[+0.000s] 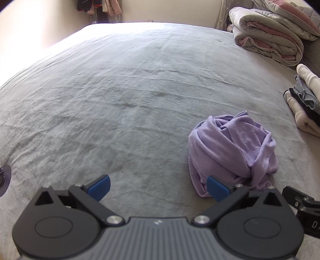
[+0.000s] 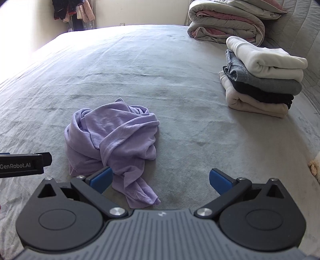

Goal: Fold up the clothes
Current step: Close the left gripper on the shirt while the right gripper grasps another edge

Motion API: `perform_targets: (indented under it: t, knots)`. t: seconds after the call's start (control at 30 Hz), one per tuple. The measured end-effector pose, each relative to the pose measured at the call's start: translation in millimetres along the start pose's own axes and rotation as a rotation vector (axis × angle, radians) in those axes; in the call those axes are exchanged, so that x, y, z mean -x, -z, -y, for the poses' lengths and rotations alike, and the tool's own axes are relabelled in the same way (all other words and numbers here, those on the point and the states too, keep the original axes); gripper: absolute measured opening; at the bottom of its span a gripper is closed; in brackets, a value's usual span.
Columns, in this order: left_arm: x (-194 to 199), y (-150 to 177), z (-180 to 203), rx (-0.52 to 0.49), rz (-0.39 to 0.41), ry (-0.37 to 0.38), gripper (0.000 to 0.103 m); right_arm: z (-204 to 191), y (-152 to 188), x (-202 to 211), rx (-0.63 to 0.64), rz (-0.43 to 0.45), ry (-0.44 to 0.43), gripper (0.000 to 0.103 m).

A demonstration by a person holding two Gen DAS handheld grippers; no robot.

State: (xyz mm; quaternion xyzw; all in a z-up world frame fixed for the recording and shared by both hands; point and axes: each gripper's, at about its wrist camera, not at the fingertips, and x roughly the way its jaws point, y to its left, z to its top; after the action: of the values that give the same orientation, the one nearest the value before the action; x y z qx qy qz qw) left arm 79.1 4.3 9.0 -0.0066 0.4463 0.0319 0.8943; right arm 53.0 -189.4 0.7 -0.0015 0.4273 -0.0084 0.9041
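A crumpled lilac garment [image 1: 232, 152] lies bunched on the grey bedspread [image 1: 130, 90]. In the left wrist view it sits just ahead and to the right of my left gripper [image 1: 158, 187], which is open with nothing between its blue pads. In the right wrist view the same lilac garment [image 2: 114, 140] lies ahead and to the left, one twisted end trailing toward my right gripper [image 2: 161, 183]. That gripper is open too, its left pad close to the cloth. Part of the left gripper's black body [image 2: 24, 165] shows at the left edge.
A stack of folded clothes [image 2: 262, 78], white on top, stands at the right on the grey bedspread [image 2: 200, 124]. Behind it lies a folded grey and pink quilt [image 2: 226, 22]. Clothes hang [image 2: 74, 10] by the far wall.
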Motion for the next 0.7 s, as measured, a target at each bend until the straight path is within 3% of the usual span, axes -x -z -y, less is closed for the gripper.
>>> perform_targets:
  t: [0.3,0.4,0.5,0.7]
  knots:
    - [-42,7,3,-0.056,-0.055,0.053,0.102,12,9,-51,-0.015,-0.116,0.004,0.103]
    - [-53,12,4,-0.073,-0.08,0.056,0.103,14,15,-57,0.0,-0.101,-0.017,0.103]
    - [-52,20,4,-0.092,-0.032,0.065,0.103,17,22,-56,-0.01,-0.063,-0.043,0.103]
    - [-52,24,6,-0.105,-0.01,0.059,0.103,14,30,-54,0.024,-0.02,-0.04,0.103]
